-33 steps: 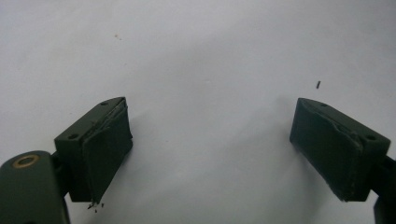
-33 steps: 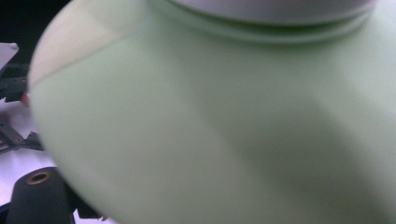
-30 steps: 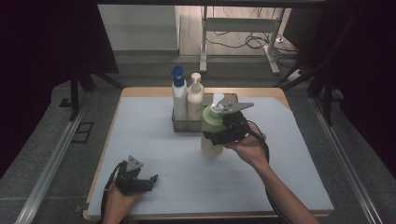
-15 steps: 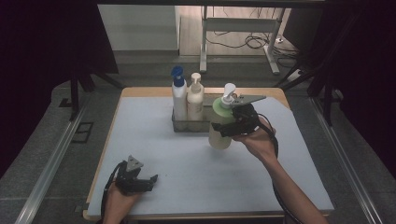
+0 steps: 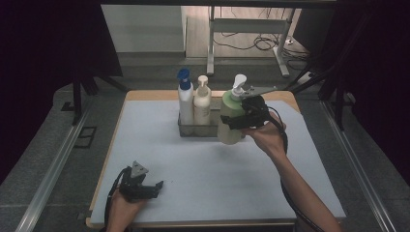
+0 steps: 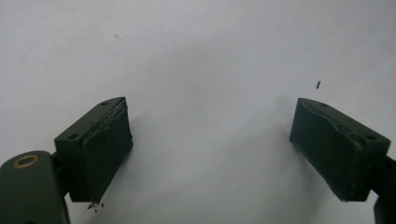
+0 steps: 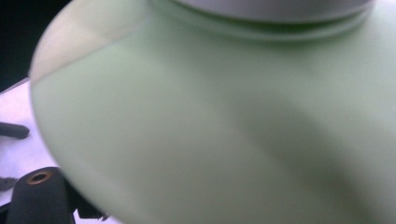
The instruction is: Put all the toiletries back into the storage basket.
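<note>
**Green pump bottle held above the surface beside the rack**

The right gripper (image 5: 238,121) has its jaws spread wide around the pale green pump bottle (image 5: 230,118), clamping its body from the side; the bottle hangs slightly tilted, its base clear of the surface (image 5: 203,169), its white pump head (image 5: 239,83) uppermost; it sits just beside the right end of the small grey rack (image 5: 197,129), near the far edge of the surface and roughly at its middle; in the right gripper view the green bottle wall (image 7: 224,121) looms very close, with the white collar at the top of the picture.

In the rack stand two more bottles, upright and touching or nearly so: a white bottle with a blue pump (image 5: 185,98) at the left, a cream bottle with a cream pump (image 5: 202,101) at its right; the green bottle is closest to the cream one.

The left gripper (image 5: 147,186) lies low at the near left corner of the surface, well apart from the rack and the bottles; its jaws stand wide open with nothing between them; the left gripper view shows its two black pads (image 6: 105,149) apart over bare white surface, with a few dark specks on it.
</note>
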Motion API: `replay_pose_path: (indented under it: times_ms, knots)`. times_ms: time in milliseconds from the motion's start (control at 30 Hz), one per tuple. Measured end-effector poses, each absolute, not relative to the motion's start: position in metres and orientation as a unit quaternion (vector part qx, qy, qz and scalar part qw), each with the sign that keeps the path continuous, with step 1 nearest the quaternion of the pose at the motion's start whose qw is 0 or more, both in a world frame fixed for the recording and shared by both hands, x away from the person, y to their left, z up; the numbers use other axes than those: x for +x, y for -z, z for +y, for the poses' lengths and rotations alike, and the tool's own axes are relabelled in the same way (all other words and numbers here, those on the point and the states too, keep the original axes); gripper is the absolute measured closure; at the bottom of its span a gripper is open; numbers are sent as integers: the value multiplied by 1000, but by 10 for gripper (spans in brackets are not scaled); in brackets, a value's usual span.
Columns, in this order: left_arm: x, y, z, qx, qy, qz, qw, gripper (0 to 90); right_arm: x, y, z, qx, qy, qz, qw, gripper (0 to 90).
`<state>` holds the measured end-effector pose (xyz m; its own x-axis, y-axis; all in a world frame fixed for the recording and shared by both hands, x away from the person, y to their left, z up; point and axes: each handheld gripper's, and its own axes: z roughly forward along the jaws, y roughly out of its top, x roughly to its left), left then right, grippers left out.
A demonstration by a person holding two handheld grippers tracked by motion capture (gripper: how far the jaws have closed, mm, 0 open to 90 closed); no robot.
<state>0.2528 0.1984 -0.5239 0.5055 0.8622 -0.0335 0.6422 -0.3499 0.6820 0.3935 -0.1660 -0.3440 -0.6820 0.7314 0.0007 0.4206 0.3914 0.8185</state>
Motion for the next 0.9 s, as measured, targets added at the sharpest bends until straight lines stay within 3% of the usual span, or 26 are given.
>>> replay_pose_path:
  times_ms: [900]
  knots:
    - [253, 524, 199, 806, -168, 466, 325, 122, 443, 335, -160, 388, -420, 792, 214, 124]
